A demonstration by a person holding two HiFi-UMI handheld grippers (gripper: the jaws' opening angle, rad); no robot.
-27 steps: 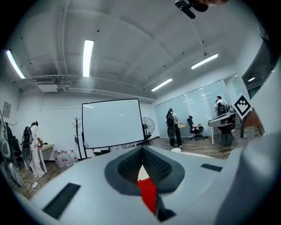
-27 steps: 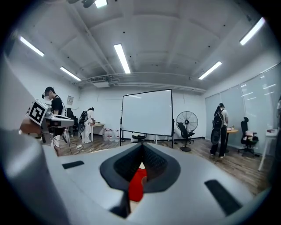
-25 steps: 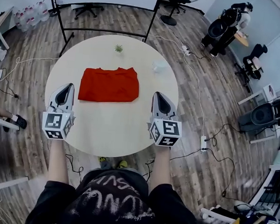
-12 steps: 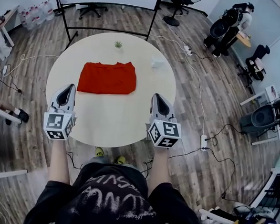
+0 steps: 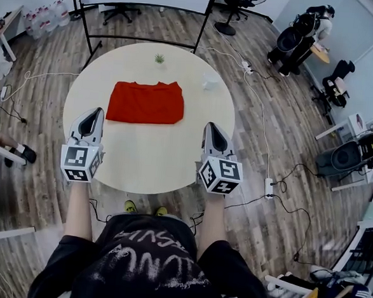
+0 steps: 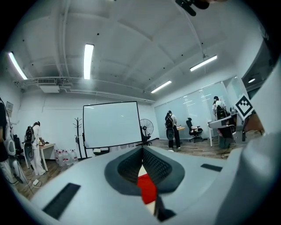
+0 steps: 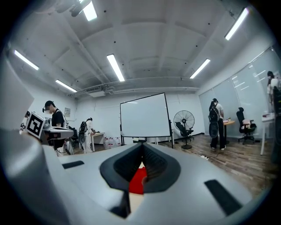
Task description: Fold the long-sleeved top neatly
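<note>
A red long-sleeved top (image 5: 146,102) lies folded into a flat rectangle on the far half of the round table (image 5: 154,155). My left gripper (image 5: 94,114) hovers at the table's near left, shut and holding nothing. At the near right my right gripper (image 5: 212,128) is shut and empty too. Both point level toward the top and stay short of it, not touching. A strip of the red top (image 6: 147,188) shows below the closed jaws in the left gripper view. The same red top (image 7: 138,181) shows in the right gripper view.
A small potted plant (image 5: 159,59) and a pale small object (image 5: 210,83) stand on the table's far side. A whiteboard stand (image 5: 145,8) is behind the table. Cables (image 5: 264,138) run over the wooden floor, and people stand at desks far right.
Both grippers drew back a little toward the table's near edge, still shut. The folded top has kept its shape and place on the table.
</note>
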